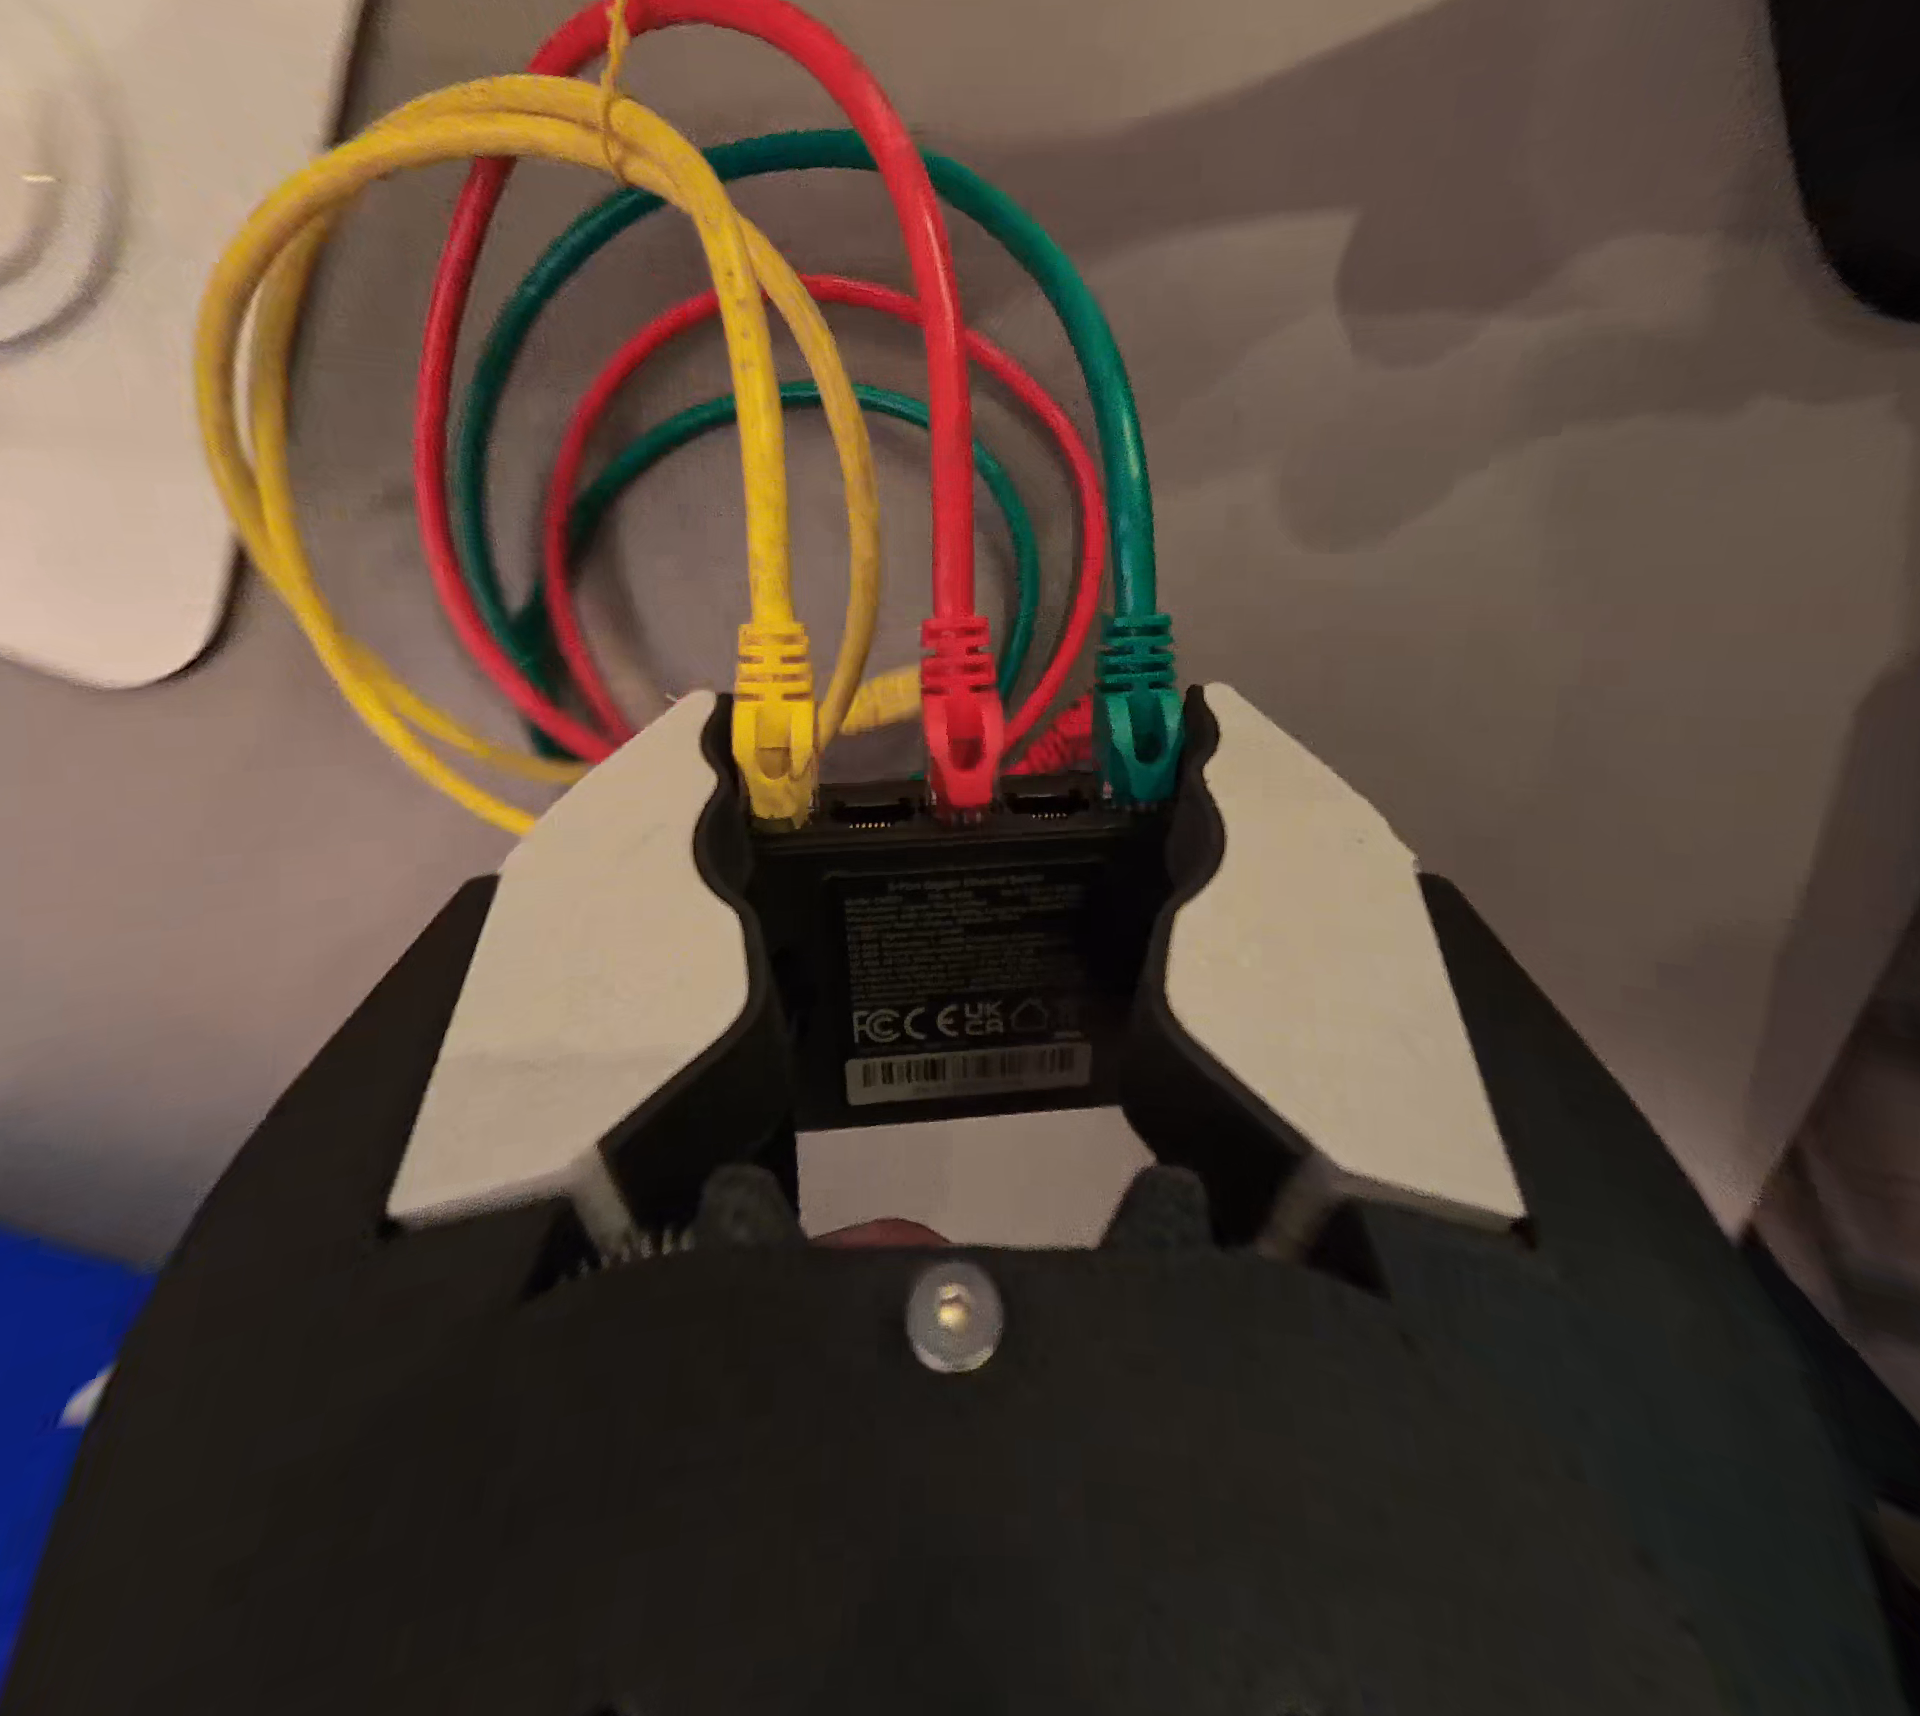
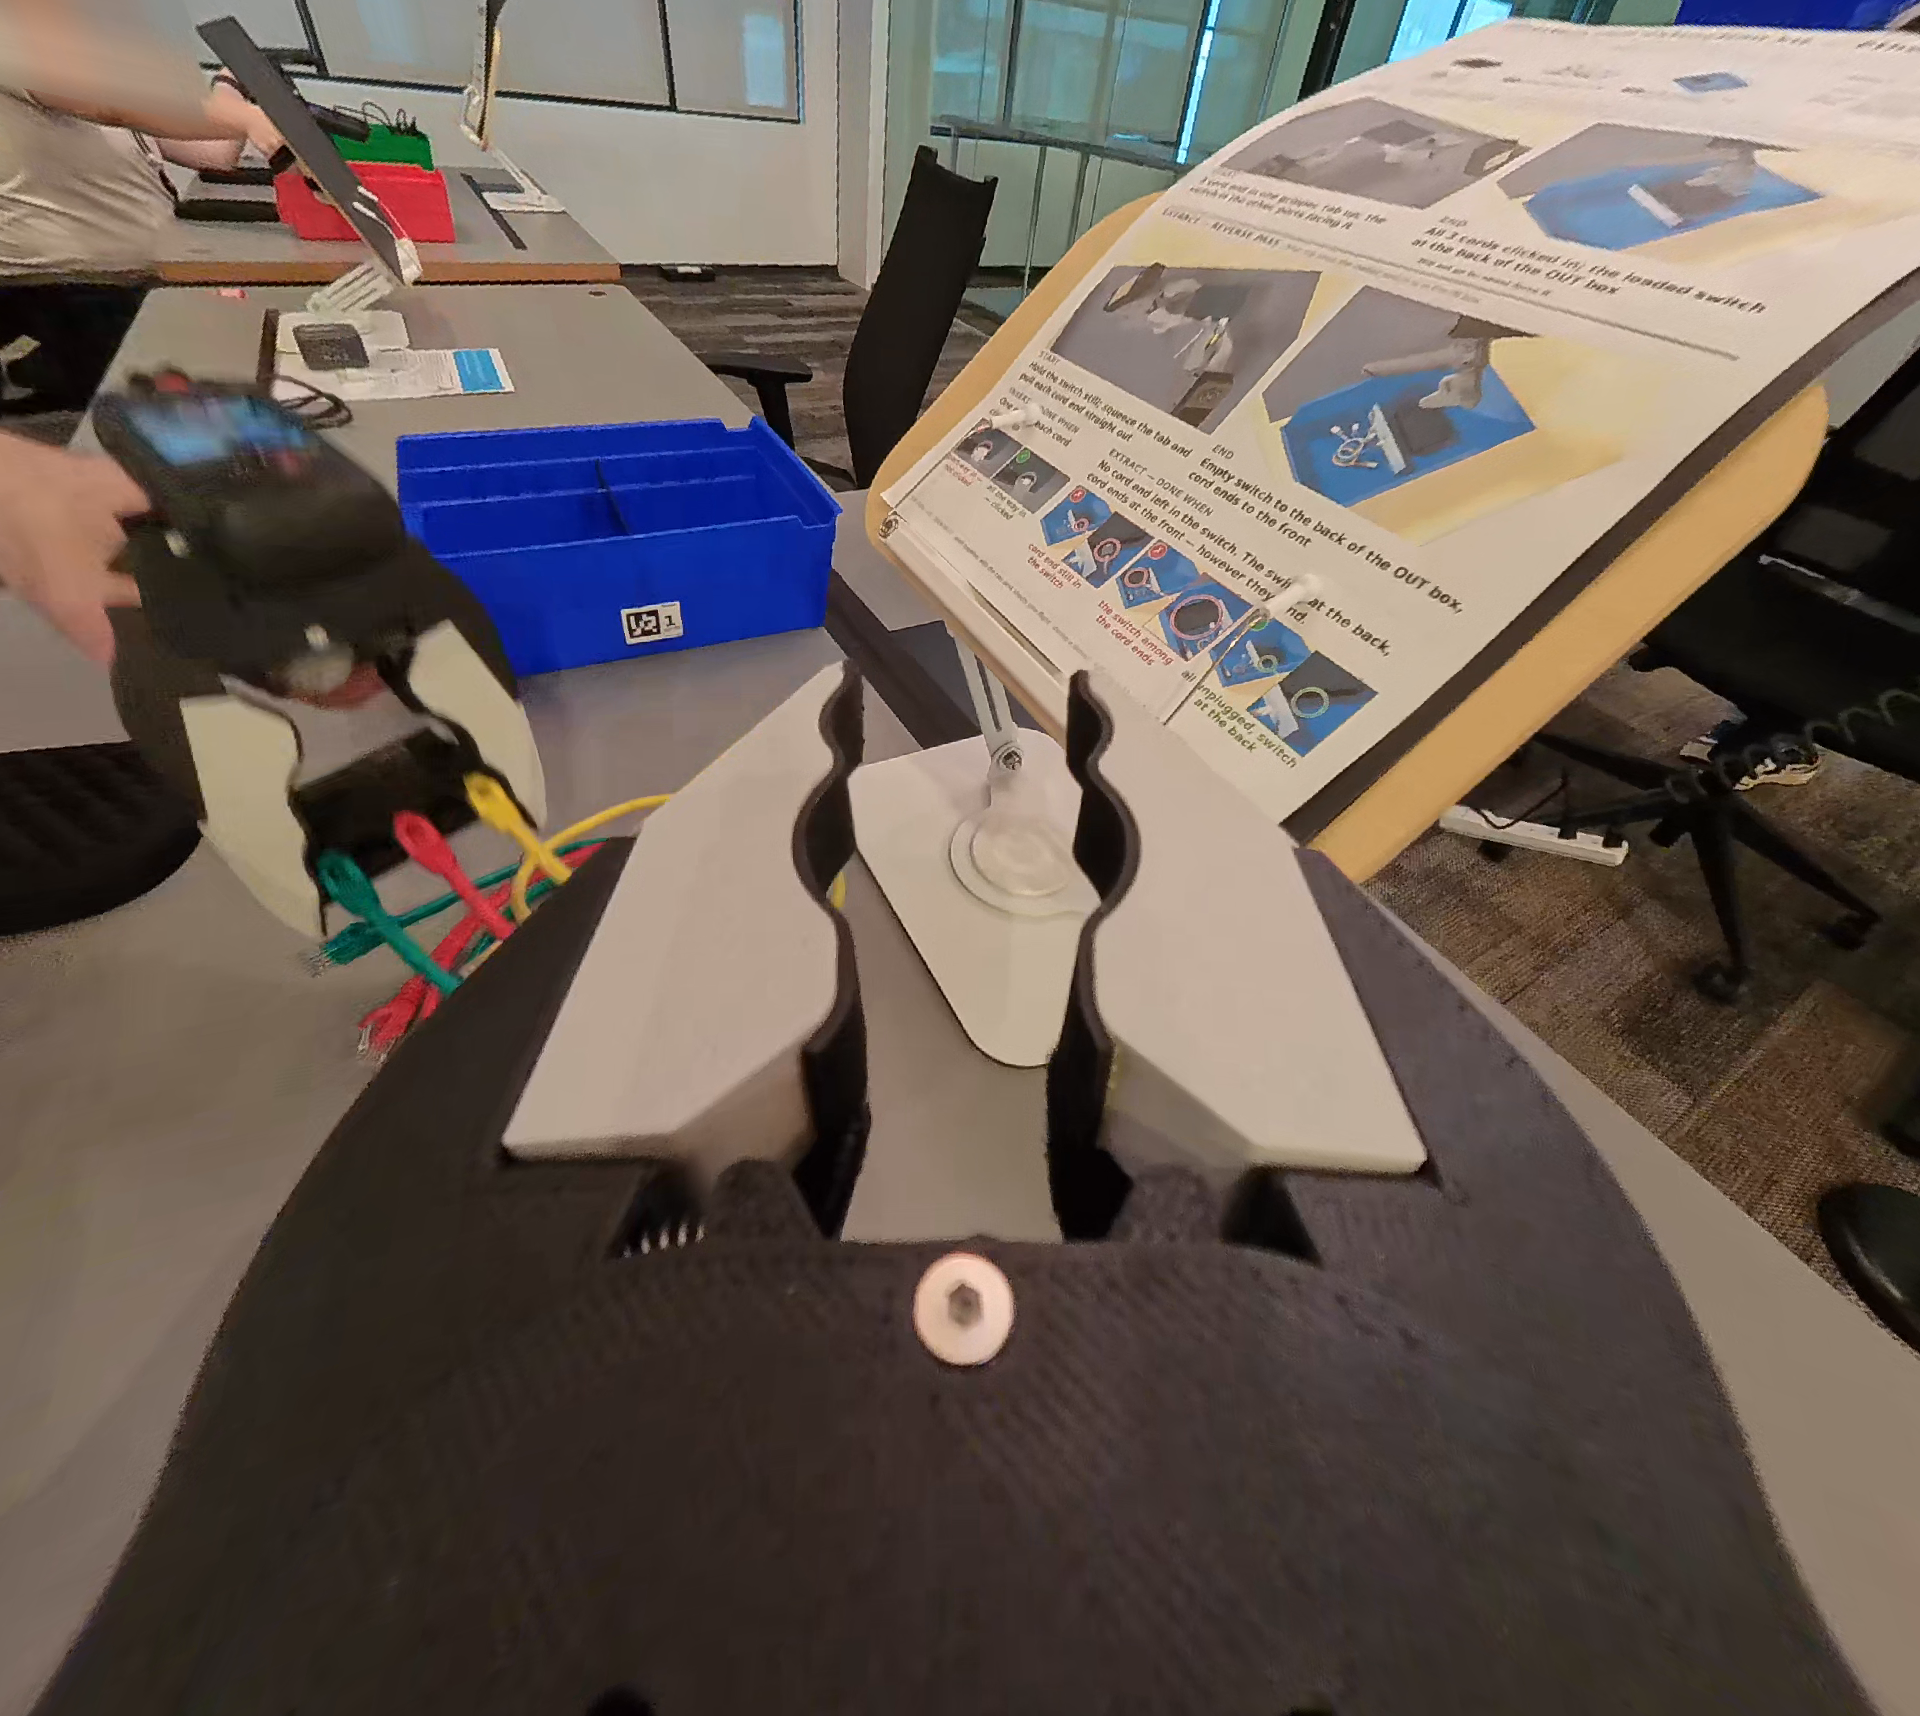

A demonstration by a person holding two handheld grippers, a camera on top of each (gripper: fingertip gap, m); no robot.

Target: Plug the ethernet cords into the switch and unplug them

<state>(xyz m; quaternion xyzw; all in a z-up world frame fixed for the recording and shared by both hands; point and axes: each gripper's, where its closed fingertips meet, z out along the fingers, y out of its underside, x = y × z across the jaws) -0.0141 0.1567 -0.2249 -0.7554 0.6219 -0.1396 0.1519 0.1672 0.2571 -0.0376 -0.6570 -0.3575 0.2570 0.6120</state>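
The left gripper (image 1: 956,731) is seen clamped on the black switch (image 1: 961,970), whose two side edges are pressed between the dark finger pads (image 1: 727,845), with the labelled underside turned toward the camera and the port row facing away. Three cords are seated in alternate ports: the yellow cord (image 1: 769,710) at the left end, the red cord (image 1: 961,710) in the middle and the green cord (image 1: 1141,700) at the right end, with an unfilled port between each pair. The cords are looped over a grey table (image 1: 1351,419), and their free plugs lie just beyond the switch. The right gripper (image 2: 966,700) is held apart, with nothing between its fingers (image 2: 707,918), above the same table and well apart from the switch. Beyond it a white stand base (image 2: 935,887) is shown carrying a tilted instruction board (image 2: 1351,419); a blue bin (image 2: 623,544) is placed farther off to the left.
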